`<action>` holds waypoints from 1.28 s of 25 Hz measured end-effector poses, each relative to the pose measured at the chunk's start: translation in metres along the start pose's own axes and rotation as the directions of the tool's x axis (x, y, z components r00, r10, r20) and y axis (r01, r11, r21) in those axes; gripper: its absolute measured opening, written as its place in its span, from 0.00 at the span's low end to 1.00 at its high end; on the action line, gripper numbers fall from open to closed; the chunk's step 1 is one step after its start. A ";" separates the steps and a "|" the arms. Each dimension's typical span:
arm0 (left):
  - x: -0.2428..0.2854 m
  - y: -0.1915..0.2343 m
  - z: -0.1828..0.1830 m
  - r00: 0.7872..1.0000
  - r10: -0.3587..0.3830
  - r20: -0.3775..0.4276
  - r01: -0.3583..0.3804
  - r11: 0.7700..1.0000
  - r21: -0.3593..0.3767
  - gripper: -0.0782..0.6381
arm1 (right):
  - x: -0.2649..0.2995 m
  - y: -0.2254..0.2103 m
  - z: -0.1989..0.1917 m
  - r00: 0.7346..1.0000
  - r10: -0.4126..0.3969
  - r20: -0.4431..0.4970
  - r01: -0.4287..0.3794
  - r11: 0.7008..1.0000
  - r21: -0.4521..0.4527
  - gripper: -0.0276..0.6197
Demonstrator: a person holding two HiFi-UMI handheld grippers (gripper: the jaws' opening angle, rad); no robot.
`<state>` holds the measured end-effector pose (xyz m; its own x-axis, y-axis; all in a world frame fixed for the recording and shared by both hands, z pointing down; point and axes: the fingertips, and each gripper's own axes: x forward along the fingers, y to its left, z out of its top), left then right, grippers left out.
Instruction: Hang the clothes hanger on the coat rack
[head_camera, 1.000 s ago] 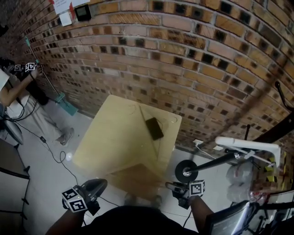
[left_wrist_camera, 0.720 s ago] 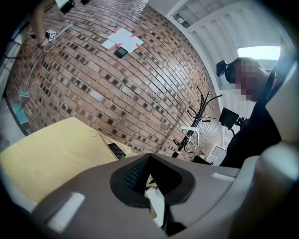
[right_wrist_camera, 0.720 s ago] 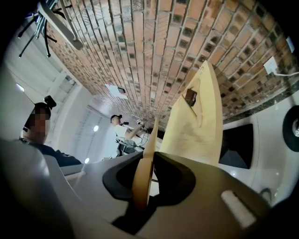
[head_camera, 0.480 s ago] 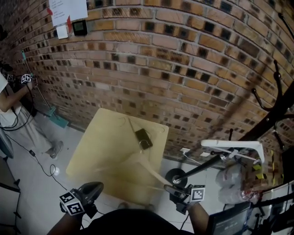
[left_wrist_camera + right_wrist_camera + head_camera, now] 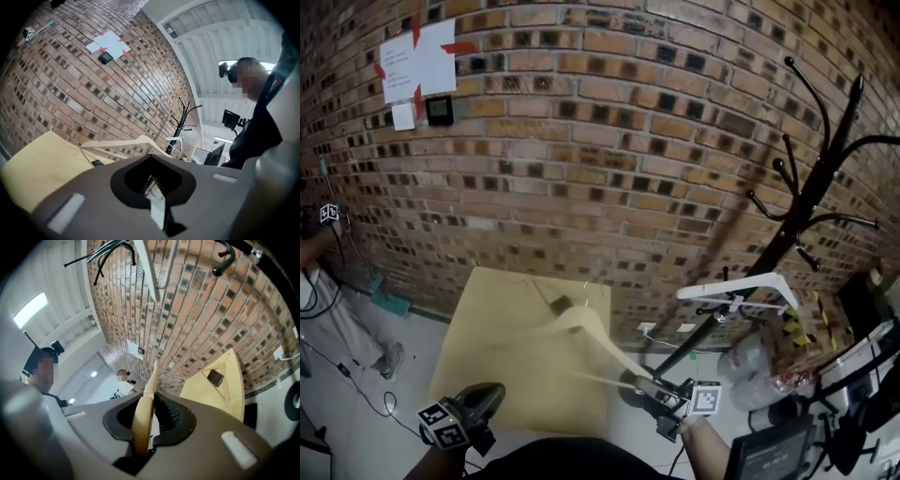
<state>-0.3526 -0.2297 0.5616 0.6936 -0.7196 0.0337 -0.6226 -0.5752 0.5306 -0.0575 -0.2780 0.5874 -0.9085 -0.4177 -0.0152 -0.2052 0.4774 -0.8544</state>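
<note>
Facing brick wall [image 5: 609,141], clamping wooden hanger [image 5: 581,323] in right gripper [image 5: 649,397], holding left gripper [image 5: 494,392] closed and empty, ideally lifting hook-first toward coat rack [image 5: 806,187] above-right.

Pale tan clothes hanger [image 5: 581,319], black coat rack [image 5: 811,192]; red-brown mottled brick wall [image 5: 609,112], light yellow table [image 5: 478,356]

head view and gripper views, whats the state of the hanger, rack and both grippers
pale wooden clothes hanger: held in the air, not yet on the rack
black metal coat rack: upright, upper hooks bare
right gripper: shut on the hanger's end
left gripper: shut, empty
</note>
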 end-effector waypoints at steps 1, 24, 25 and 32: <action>-0.001 0.000 0.005 1.000 -0.012 -0.001 0.012 1.000 0.005 0.10 | 0.001 0.010 0.004 1.000 -0.002 0.026 0.002 1.000 -0.013 0.14; 0.002 -0.064 0.044 0.993 -0.082 0.090 0.072 0.992 0.104 0.10 | -0.055 0.189 0.134 0.916 0.176 0.360 -0.044 0.937 -0.346 0.14; 0.007 -0.073 0.040 0.993 -0.073 0.096 0.063 0.992 0.107 0.10 | -0.067 0.188 0.138 0.914 0.177 0.366 -0.043 0.937 -0.346 0.14; 0.051 -0.151 -0.005 0.992 -0.027 0.125 0.014 0.995 0.102 0.10 | -0.156 0.191 0.177 0.898 0.247 0.365 -0.115 0.931 -0.347 0.14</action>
<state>-0.2215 -0.1782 0.4877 0.6592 -0.7469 -0.0868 -0.6466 -0.6220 0.4415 0.1092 -0.2581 0.3347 -0.7330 -0.5396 -0.4143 -0.2133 0.7606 -0.6132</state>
